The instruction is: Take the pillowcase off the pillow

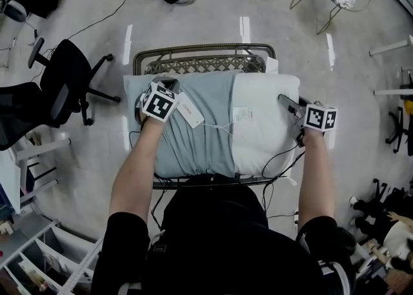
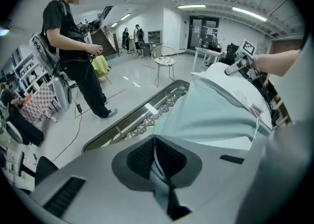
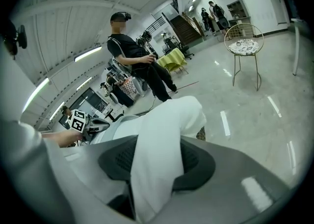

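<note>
In the head view we see the pillow (image 1: 268,126) lying across a wicker bench (image 1: 203,50), with its pillowcase (image 1: 193,139) covering only the left part. Our body hides the near edge. In the left gripper view, the left gripper (image 2: 155,144) clamps a thin pillowcase fold, we judge to drag it off. In the right gripper view, the right gripper (image 3: 156,159) pinches the bare pillow corner, likely anchoring it.

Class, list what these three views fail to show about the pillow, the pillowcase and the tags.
- Print on the tags: head view, too small to read.
- Near edge of the pillow: head view, partly covered by the person's torso.
- Top of the wicker stand: head view, mostly under the pillow and pillowcase.
</note>
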Action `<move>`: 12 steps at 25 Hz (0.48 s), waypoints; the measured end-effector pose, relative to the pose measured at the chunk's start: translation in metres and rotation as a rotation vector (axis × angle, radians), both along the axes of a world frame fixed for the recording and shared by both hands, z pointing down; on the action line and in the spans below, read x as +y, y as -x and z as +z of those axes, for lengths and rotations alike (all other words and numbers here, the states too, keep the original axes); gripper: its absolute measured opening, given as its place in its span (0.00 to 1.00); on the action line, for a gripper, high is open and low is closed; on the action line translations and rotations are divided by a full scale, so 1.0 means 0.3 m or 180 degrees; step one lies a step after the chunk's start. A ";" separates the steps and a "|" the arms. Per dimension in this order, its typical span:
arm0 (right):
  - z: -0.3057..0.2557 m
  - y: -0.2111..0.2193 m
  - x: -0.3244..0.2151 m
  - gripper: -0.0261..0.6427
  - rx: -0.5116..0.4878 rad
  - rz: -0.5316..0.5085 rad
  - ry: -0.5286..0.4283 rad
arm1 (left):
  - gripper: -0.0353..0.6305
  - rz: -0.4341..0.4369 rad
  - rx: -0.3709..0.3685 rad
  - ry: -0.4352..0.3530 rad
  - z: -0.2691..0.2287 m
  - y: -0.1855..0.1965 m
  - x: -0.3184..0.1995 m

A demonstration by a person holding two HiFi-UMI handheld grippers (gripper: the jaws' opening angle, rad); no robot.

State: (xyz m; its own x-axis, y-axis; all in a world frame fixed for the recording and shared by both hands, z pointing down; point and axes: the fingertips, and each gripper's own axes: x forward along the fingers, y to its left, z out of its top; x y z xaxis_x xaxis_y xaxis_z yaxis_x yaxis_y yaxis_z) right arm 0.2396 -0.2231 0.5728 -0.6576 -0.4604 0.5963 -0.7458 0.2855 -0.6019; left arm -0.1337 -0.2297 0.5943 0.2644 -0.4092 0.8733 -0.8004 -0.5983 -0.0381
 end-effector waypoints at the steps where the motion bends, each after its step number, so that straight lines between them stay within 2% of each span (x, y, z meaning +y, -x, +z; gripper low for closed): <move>1: -0.001 -0.001 -0.001 0.32 -0.0025 0.0006 0.0005 | 0.06 -0.0030 -0.0007 -0.0001 -0.005 0.028 0.003; 10: -0.030 0.006 -0.011 0.32 -0.0153 -0.0033 -0.0043 | 0.06 -0.0230 0.0038 -0.0070 -0.057 0.240 0.038; 12: -0.040 0.018 -0.016 0.32 -0.0164 -0.0055 -0.0073 | 0.06 -0.0328 0.0114 -0.0054 -0.062 0.292 0.055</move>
